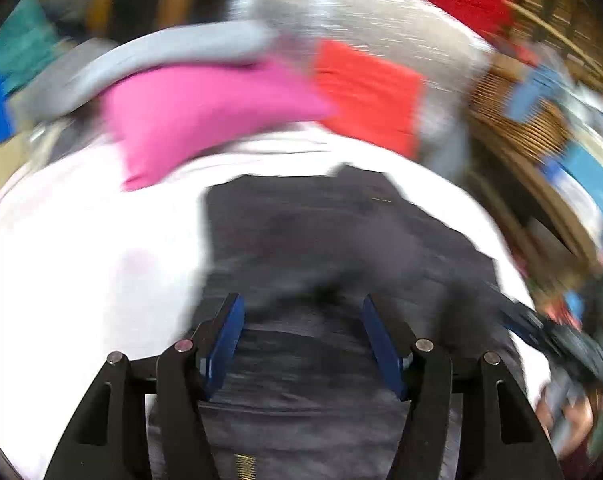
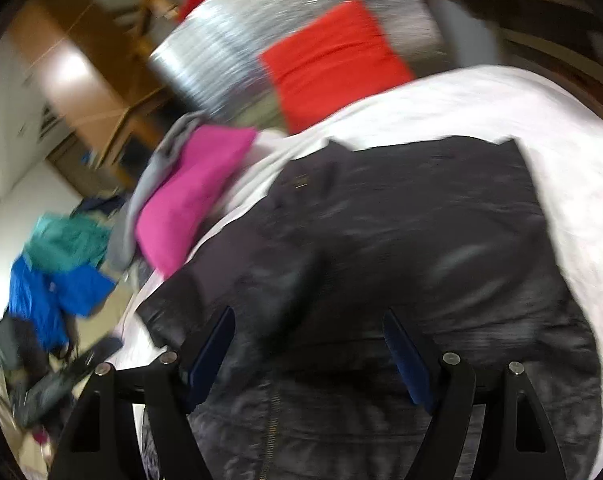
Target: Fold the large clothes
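Note:
A large dark grey jacket (image 1: 321,240) lies spread on a white sheet (image 1: 81,260). In the right wrist view the same jacket (image 2: 421,240) fills the middle, with a zipper (image 2: 275,420) running down near the bottom edge. My left gripper (image 1: 301,298) hovers over the jacket's near part with its blue pads (image 1: 225,336) well apart and nothing pinched between them. My right gripper (image 2: 308,312) also stands open over the jacket, its pads (image 2: 405,356) wide apart and clear of the cloth. Both views are smeared by motion.
A folded pink garment (image 1: 205,112) lies on a grey one (image 1: 161,56) at the sheet's far edge, with a folded red garment (image 1: 369,96) beside them on a silvery cover (image 2: 221,52). Blue and teal clothes (image 2: 57,264) are piled off to the left. Wooden furniture (image 1: 513,120) stands behind.

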`<state>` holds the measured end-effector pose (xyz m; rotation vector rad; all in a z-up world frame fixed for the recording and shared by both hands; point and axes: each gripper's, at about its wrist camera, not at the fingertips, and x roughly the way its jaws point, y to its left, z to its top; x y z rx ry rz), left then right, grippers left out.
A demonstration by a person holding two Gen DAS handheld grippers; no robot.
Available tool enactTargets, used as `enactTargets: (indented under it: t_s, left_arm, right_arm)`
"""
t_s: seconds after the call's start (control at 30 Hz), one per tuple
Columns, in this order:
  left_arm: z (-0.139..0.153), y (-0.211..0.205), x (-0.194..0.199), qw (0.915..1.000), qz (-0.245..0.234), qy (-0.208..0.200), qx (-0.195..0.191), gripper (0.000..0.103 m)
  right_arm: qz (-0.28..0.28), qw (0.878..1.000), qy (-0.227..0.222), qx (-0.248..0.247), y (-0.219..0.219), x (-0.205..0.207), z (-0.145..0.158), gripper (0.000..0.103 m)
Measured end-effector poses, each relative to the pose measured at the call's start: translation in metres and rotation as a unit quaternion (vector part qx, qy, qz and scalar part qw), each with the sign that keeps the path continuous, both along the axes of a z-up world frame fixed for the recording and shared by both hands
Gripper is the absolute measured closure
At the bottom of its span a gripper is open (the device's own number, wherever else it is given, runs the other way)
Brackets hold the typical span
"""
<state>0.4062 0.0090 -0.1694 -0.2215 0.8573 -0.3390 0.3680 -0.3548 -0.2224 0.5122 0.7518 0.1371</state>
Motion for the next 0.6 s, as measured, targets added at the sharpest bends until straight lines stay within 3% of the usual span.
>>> enactTargets:
  t_s: [0.1, 0.17, 0.3, 0.4, 0.47, 0.5, 0.6]
  left_arm:
    - [-0.026, 0.012, 0.022, 0.9977, 0.045, 0.049, 0.009, 0.04]
    - [-0.038, 0.013, 0.027, 0.9963, 0.048, 0.069, 0.015, 0.04]
    - [-0.063, -0.004, 0.034, 0.9938, 0.021, 0.104, 0.031, 0.04]
    - [-0.074, -0.016, 0.032, 0.9908, 0.0, 0.124, 0.054, 0.04]
    - [-0.075, -0.017, 0.032, 0.9906, 0.0, 0.122, 0.061, 0.04]
    - [-0.074, -0.014, 0.033, 0.9912, 0.001, 0.121, 0.053, 0.04]
    - [-0.063, -0.005, 0.029, 0.9938, 0.006, 0.106, 0.033, 0.04]
  right_arm:
    - [0.029, 0.999, 0.007, -0.029, 0.033, 0.012, -0.004, 0.023]
    - [0.041, 0.998, 0.019, -0.048, 0.052, 0.021, -0.012, 0.022]
    - [0.039, 0.994, 0.086, -0.052, 0.075, 0.047, -0.042, 0.022]
    - [0.023, 0.993, 0.089, -0.073, 0.08, 0.055, -0.056, 0.023]
    - [0.02, 0.994, 0.065, -0.08, 0.079, 0.053, -0.054, 0.046]
    - [0.019, 0.995, 0.06, -0.08, 0.079, 0.053, -0.052, 0.07]
    - [-0.007, 0.999, 0.027, -0.041, 0.058, 0.041, -0.035, 0.079]
